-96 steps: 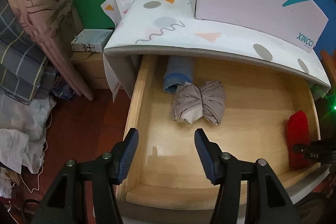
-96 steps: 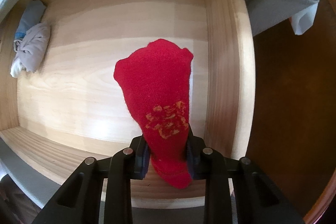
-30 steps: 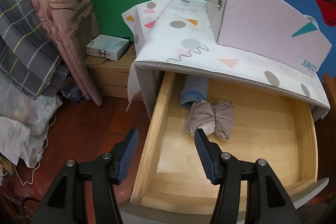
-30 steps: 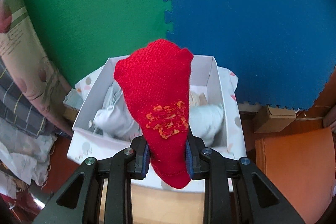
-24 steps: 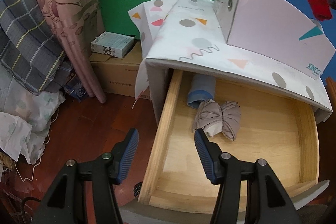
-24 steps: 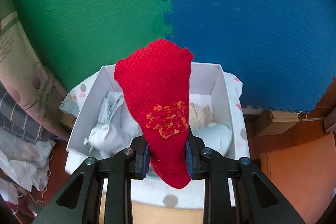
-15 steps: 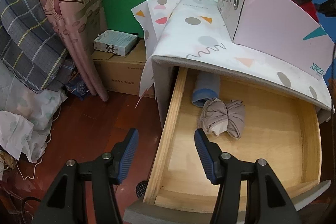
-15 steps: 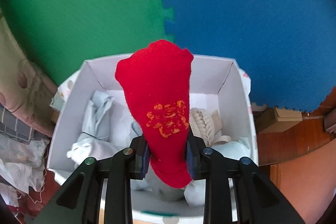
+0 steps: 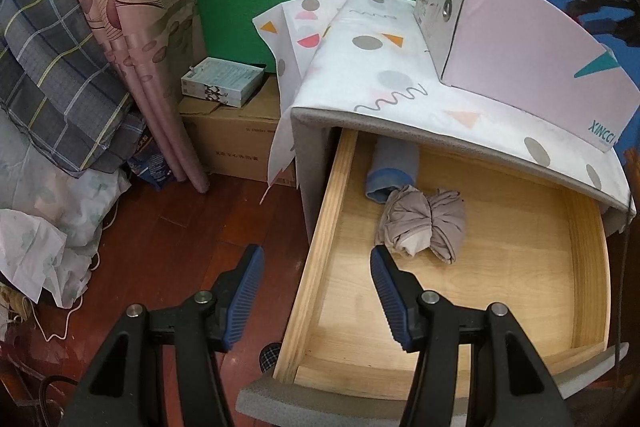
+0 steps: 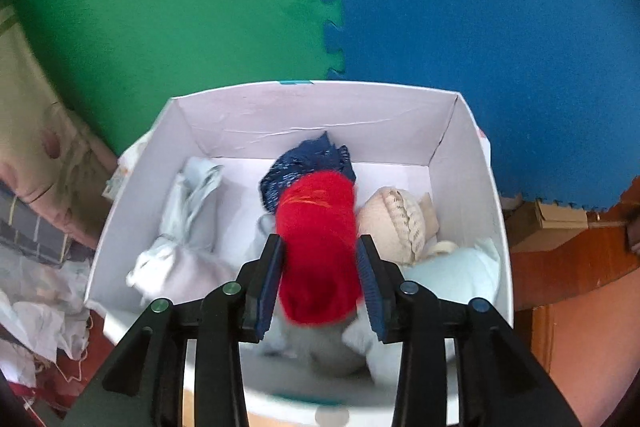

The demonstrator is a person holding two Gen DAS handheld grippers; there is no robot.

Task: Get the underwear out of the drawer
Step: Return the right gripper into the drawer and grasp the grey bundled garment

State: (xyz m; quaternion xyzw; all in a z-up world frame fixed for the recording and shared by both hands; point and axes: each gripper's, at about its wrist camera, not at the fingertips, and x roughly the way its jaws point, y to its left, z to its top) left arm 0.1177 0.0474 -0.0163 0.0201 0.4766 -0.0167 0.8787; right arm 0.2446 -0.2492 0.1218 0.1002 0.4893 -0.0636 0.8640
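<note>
The wooden drawer (image 9: 516,267) is pulled out from under a grey cabinet (image 9: 308,155) with a spotty white cloth (image 9: 384,67) on top. Its floor is smooth, pale wood. 2 pieces of underwear lie in the drawer's back left part: a soft brownish-grey bundle (image 9: 424,223) pinched in the middle like a bow, and a blue-grey roll (image 9: 390,169) touching it from behind, half under the cabinet top.

On the cloth stands a white cardboard box (image 10: 312,115) with straight walls and an open top. It holds a heap of soft clothes: a crumpled pale grey piece (image 10: 188,231) on the left, a dark blue piece (image 10: 308,163) at the back, a cream knitted ball (image 10: 396,223) on the right and a light blue lump (image 10: 456,275) beside it.

The red underwear (image 10: 318,251), fuzzy and blurred, with an orange mark, sits on this heap between the fingers of the right gripper (image 10: 320,267). Its jaws have just been opening, and the ribbed blue pads (image 10: 272,279) stand loose at the red cloth's sides, letting it go.

The left gripper (image 9: 316,271) hangs above the drawer's left wall, jaws about half open, holding nothing.
</note>
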